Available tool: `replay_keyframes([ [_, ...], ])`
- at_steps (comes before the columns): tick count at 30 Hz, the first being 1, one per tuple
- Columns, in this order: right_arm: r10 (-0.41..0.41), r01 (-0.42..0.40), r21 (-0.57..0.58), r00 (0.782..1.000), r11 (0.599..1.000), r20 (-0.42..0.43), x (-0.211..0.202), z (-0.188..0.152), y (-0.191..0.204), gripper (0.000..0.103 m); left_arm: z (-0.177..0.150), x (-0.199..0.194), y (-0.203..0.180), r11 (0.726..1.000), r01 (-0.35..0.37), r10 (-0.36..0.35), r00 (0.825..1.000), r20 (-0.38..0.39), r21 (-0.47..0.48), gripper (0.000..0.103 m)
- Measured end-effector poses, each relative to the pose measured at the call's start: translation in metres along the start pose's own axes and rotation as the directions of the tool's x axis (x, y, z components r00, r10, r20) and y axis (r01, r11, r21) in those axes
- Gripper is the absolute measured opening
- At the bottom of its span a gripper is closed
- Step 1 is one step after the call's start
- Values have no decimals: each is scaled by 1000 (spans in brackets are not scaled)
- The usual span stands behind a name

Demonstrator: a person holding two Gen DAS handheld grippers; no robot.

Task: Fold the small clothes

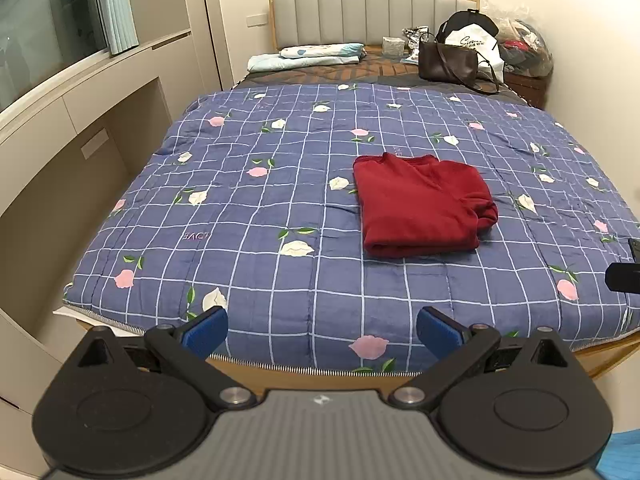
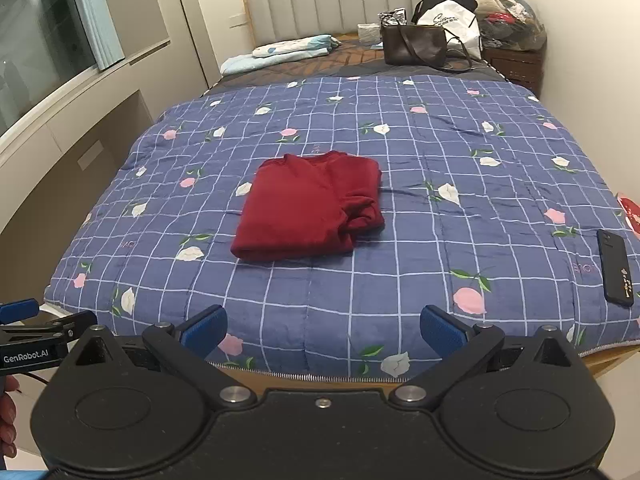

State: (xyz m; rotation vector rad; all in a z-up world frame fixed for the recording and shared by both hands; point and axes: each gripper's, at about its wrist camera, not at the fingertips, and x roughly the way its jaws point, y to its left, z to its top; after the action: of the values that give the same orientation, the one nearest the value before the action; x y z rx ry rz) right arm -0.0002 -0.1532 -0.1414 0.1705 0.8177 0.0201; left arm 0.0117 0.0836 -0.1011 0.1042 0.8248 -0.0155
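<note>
A dark red garment [image 1: 420,208] [image 2: 312,208] lies folded into a rough rectangle on the blue checked quilt [image 1: 280,200] [image 2: 440,200], a bunched sleeve end sticking out at its right side. My left gripper [image 1: 322,330] hangs open over the bed's foot edge, well short of the garment, nothing between its blue pads. My right gripper [image 2: 323,328] is open too, at the same foot edge, empty. The left gripper's side [image 2: 24,336] shows at the far left of the right wrist view, held by a hand.
A black phone [image 2: 615,266] lies on the quilt at the right. At the headboard are folded light-blue bedding [image 1: 312,56], a brown handbag [image 1: 448,62] and a white bag. A bagged pile sits on the nightstand [image 2: 512,62]. Beige cabinets [image 1: 60,152] run along the left.
</note>
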Motion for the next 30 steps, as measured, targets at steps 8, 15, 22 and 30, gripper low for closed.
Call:
replay_keyframes([
  [8,-3,3,1,1000,1000,4,-2,0,-2,102,0,-1,-2,1000,-2,2,1000,-2,1,102],
  [15,0,0,-4,1000,1000,0,-2,-1,-1,102,0,-2,-3,1000,-6,6,1000,-7,-3,102],
  [22,1,-1,-4,1000,1000,0,-2,-1,-1,102,0,-2,-3,1000,-6,6,1000,-7,-3,102],
  [30,0,0,-2,1000,1000,-2,-2,0,-3,102,-1,-1,-4,1000,-6,6,1000,-9,0,102],
])
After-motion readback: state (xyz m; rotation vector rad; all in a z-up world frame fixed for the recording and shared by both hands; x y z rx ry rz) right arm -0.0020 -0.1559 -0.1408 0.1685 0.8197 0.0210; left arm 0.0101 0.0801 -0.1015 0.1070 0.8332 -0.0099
